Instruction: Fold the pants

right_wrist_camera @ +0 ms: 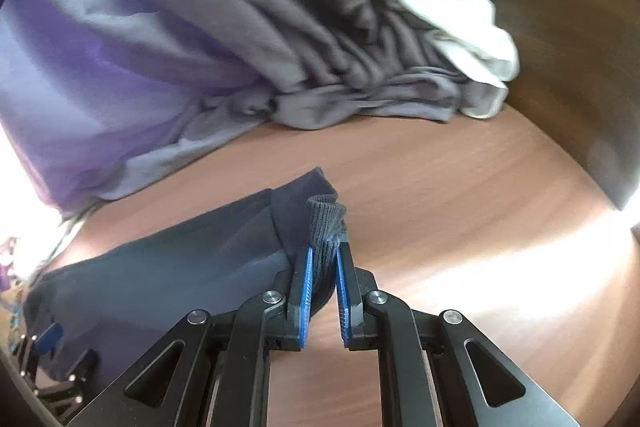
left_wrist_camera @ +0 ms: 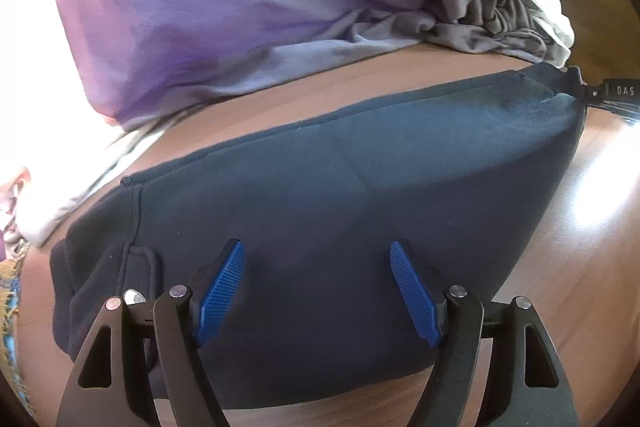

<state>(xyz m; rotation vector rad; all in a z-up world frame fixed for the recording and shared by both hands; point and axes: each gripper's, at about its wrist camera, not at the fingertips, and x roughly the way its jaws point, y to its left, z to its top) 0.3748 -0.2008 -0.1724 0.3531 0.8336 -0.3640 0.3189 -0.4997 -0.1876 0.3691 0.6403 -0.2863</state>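
Dark navy pants (left_wrist_camera: 320, 187) lie folded in a long band on the wooden table (left_wrist_camera: 560, 267). In the left wrist view my left gripper (left_wrist_camera: 316, 245) hovers over the near part of the pants, jaws wide apart, blue pads (left_wrist_camera: 222, 291) gripping nothing. In the right wrist view my right gripper (right_wrist_camera: 324, 251) is shut on the ribbed cuff (right_wrist_camera: 324, 223) at the end of the navy pants (right_wrist_camera: 160, 275), lifting it slightly off the table. The right gripper (left_wrist_camera: 588, 91) also shows at the pants' far right end, and the left gripper (right_wrist_camera: 48, 343) at the lower left.
A heap of other clothes lies behind the pants: a purple garment (left_wrist_camera: 180, 7), a crumpled grey one (right_wrist_camera: 320, 27) and a white one (right_wrist_camera: 472, 39). A patterned cloth (left_wrist_camera: 10, 291) shows at the left edge. Bare wooden table (right_wrist_camera: 460, 187) stretches to the right.
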